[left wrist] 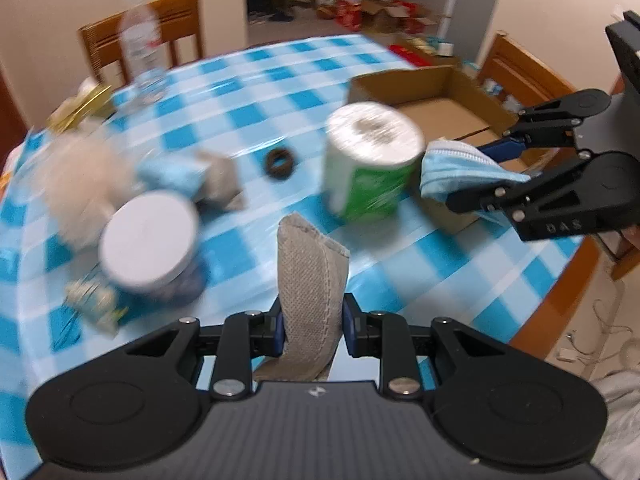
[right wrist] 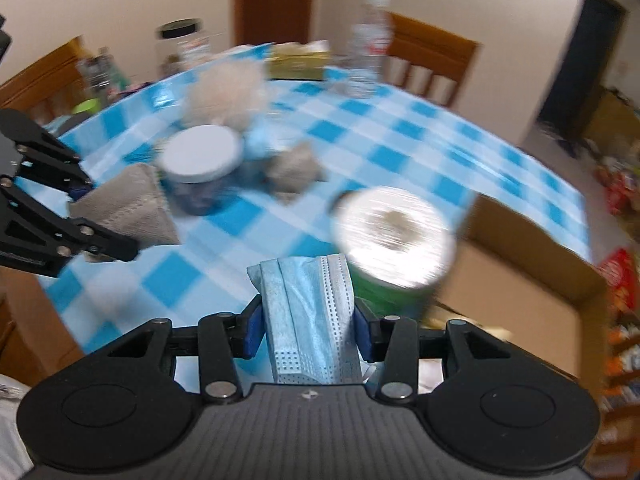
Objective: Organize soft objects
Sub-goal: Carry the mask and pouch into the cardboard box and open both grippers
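Note:
My left gripper (left wrist: pixel 313 326) is shut on a grey knitted sock (left wrist: pixel 310 280) and holds it above the checkered table; it also shows in the right wrist view (right wrist: pixel 86 216) with the sock (right wrist: pixel 128 208). My right gripper (right wrist: pixel 307 330) is shut on a blue face mask (right wrist: pixel 308 312), near the edge of the open cardboard box (left wrist: pixel 444 112); the left wrist view shows this gripper (left wrist: pixel 490 172) and the mask (left wrist: pixel 460 168). A fluffy cream plush (left wrist: pixel 80 176), a second grey sock (left wrist: pixel 222 184) and a toilet paper roll in green wrap (left wrist: pixel 370 160) sit on the table.
A white-lidded jar (left wrist: pixel 150 240), a dark hair tie (left wrist: pixel 280 163), a blue packet (left wrist: pixel 172 174) and a water bottle (left wrist: pixel 140 40) stand on the blue checkered tablecloth (left wrist: pixel 420 264). Wooden chairs (left wrist: pixel 176 20) surround the table. The box (right wrist: pixel 532 280) lies at the right.

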Demonstrator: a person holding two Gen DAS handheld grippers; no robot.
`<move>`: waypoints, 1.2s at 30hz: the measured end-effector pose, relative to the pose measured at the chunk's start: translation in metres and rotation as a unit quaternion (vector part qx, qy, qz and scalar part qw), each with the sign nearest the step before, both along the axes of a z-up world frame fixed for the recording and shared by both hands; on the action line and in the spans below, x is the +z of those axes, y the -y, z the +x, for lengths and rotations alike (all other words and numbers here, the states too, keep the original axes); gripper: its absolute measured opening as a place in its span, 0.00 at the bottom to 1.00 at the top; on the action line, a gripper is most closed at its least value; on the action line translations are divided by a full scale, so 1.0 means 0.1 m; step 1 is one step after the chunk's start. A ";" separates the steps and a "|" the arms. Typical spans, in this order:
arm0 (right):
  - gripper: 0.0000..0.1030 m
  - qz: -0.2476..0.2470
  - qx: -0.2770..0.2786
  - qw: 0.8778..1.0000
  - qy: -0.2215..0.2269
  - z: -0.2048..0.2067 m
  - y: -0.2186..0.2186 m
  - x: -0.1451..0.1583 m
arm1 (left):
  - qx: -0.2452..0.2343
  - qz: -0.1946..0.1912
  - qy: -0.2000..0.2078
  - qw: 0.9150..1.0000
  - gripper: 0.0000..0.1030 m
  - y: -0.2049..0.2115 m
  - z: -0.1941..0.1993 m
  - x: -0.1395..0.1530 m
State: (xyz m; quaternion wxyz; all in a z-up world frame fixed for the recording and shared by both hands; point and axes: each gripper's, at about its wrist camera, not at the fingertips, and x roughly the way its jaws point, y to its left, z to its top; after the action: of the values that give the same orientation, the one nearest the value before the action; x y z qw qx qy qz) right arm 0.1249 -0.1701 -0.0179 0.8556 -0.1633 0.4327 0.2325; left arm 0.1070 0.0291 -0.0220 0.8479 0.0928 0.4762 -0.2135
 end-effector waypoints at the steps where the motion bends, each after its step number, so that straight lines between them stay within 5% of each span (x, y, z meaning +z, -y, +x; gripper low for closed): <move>1: 0.48 -0.006 -0.012 1.000 0.007 0.01 0.11 0.01 | -0.008 -0.004 0.002 1.000 0.24 0.09 0.03 0.02; 12: 0.54 -0.040 -0.094 0.993 0.052 0.23 1.12 0.02 | -0.065 -0.018 0.042 0.997 0.24 0.98 0.32 0.23; 16: 0.90 -0.039 -0.095 0.993 0.052 0.31 1.32 -0.05 | -0.067 -0.023 0.053 0.996 0.24 1.28 0.48 0.27; 19: 1.00 -0.026 -0.092 0.994 0.054 0.28 1.38 -0.06 | -0.069 -0.029 0.061 0.995 0.25 1.50 0.60 0.31; 33: 1.00 0.052 -0.091 0.994 0.005 0.09 1.48 -0.13 | -0.070 -0.032 0.061 0.995 0.27 2.34 1.37 0.20; 36: 1.00 0.065 -0.103 0.993 0.008 0.09 1.53 -0.10 | -0.063 -0.030 0.066 0.995 0.76 2.46 1.52 0.15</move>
State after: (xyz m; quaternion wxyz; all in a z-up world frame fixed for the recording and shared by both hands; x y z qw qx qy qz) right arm 0.1340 -0.3231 -0.0283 0.8871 -0.0637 0.4245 0.1699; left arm 0.2595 -0.2168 -0.0066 0.8647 0.1110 0.4060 -0.2740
